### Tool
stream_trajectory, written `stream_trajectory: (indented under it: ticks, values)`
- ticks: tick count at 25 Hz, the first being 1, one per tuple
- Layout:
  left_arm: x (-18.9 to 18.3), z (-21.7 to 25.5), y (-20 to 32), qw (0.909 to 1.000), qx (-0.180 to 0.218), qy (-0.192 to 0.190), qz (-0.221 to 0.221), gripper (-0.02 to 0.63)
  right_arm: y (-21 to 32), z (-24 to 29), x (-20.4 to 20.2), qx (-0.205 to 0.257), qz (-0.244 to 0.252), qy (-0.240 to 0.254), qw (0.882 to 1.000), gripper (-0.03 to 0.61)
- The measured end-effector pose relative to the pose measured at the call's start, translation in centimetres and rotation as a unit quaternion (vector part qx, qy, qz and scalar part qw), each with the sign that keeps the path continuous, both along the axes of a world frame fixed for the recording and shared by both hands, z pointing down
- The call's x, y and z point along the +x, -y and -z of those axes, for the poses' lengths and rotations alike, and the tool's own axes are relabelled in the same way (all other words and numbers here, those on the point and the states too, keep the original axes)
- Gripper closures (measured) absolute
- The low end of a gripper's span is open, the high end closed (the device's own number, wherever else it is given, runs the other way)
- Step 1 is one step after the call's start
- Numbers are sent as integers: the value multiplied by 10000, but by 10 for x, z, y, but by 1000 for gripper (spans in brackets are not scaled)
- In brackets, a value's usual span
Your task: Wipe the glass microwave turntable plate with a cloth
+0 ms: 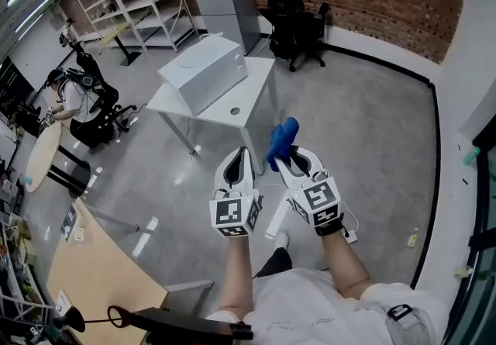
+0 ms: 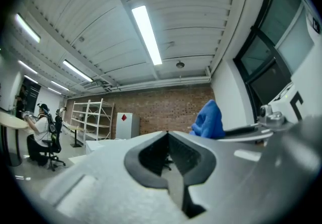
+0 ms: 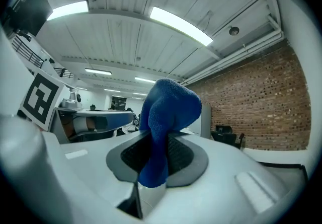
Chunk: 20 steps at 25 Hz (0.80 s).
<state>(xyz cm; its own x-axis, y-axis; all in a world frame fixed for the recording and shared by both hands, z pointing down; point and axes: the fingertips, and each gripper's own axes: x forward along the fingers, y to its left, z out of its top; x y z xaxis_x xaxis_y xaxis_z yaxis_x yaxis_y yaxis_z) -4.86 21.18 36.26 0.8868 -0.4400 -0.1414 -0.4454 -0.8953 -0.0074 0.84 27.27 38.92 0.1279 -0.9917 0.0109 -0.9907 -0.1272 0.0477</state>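
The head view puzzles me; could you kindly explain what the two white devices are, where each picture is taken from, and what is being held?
No robot here: a person holds a two-jaw gripper in each hand. The head view looks down from the person's head at the left gripper and right gripper. The other two pictures come from cameras riding on each gripper, looking along its jaws. The left jaws are together and empty; the right jaws pinch a blue cloth. Ahead stands a white table bearing a white box, likely the microwave.
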Motion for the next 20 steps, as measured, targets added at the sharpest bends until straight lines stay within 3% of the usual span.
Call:
stream_trajectory:
  ticks: [10,16,20]
  values:
    - [62,7,88,9994,-123,-190,-272,614,79,21,40,-67,-35,-333,9994,506]
    - [106,10,141,9990,-157,-109,-397,614,134,43,77,100,-11,-117,9999,506]
    - [110,16,173,9991,-162,-143,-378,614,167,43,83,101,-14,-75,9999,506]
